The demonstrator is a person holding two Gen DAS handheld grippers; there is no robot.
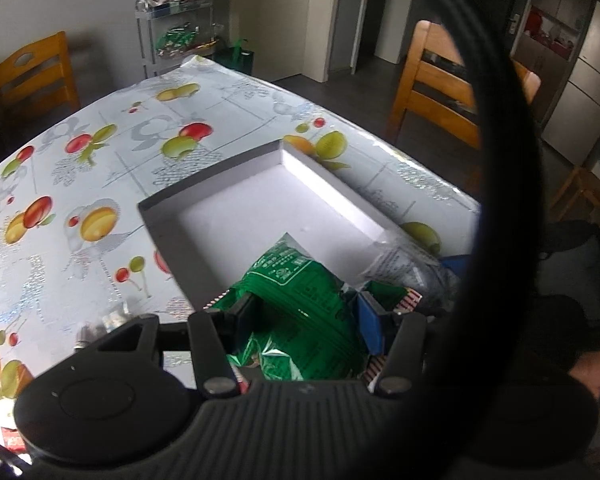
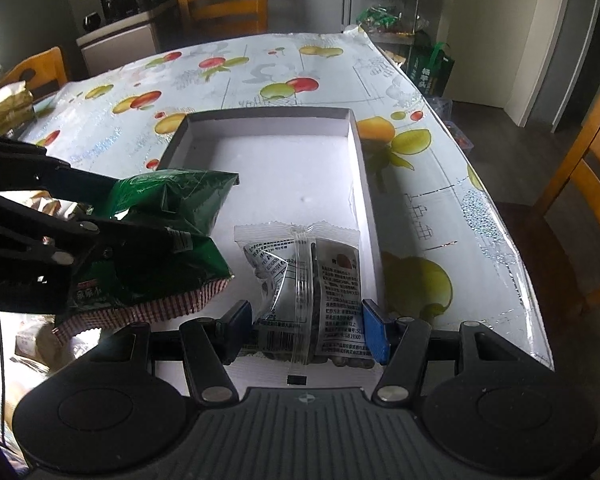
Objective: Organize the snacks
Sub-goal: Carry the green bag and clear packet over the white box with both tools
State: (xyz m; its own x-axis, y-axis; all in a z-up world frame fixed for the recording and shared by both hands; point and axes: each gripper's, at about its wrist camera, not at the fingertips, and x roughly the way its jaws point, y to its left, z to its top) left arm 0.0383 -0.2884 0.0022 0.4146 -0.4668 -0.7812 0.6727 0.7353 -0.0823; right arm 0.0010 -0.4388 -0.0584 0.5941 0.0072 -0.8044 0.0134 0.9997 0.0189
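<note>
Left tool [image 1: 308, 316] is clamping a green snack bag [image 1: 300, 300] between its pads, jaws standing partly apart around the crinkled packet. The bag is hanging over the near end of the shallow white box [image 1: 260, 216], its red-checked edge showing by the right pad. In the right wrist view the same left tool [image 2: 100, 236] is coming in from the left side, with the green snack bag [image 2: 168, 232] sticking out over the box floor.

Right tool [image 2: 306, 320] is gripping a clear snack packet [image 2: 300, 272] with dark pieces inside and printed label text, blue pads pressing both sides, jaws about half apart. The packet is sitting over the near right part of the white box [image 2: 268, 120], close beside its right wall; whether it is touching the floor is unclear.

The box is lying on the bench [image 2: 420, 200], which is wearing a fruit-print cloth. A gold packet [image 2: 8, 108] is resting at the far left edge of the bench. Wooden chairs [image 2: 224, 0] are standing around, and a wire rack [image 1: 176, 32] with bags is standing beyond the far corner.
</note>
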